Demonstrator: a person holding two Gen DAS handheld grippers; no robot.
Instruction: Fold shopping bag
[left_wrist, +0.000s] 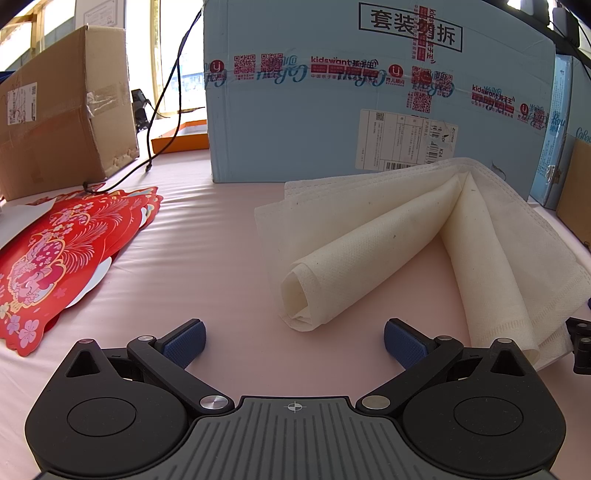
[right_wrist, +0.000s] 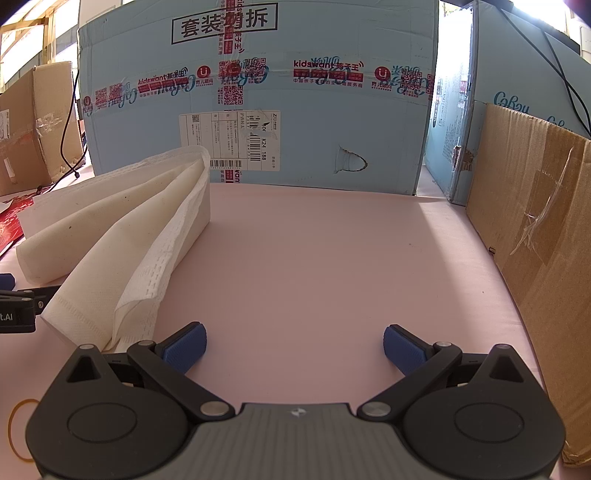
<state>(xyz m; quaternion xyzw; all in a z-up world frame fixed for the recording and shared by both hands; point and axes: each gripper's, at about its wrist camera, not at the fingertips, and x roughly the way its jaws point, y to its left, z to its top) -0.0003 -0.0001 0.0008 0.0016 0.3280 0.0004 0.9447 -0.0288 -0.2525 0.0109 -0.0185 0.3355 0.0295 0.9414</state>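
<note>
A cream non-woven shopping bag (left_wrist: 424, 240) lies on the pink table, folded into loose layers that fan out from a corner near the blue box. My left gripper (left_wrist: 294, 341) is open just in front of the bag's rolled near end, touching nothing. In the right wrist view the same bag (right_wrist: 122, 236) lies to the left, its stitched edge reaching down beside my left blue fingertip (right_wrist: 184, 345). My right gripper (right_wrist: 294, 343) is open over bare pink table with nothing between its fingers. Part of the other gripper (right_wrist: 16, 306) shows at the left edge.
A large light-blue carton (left_wrist: 369, 92) stands right behind the bag. A brown box (left_wrist: 62, 110) and red paper cut-outs (left_wrist: 62, 258) lie at the left, with black cables (left_wrist: 162, 99). A brown cardboard wall (right_wrist: 539, 240) lines the right side. A rubber band (right_wrist: 16, 428) lies near left.
</note>
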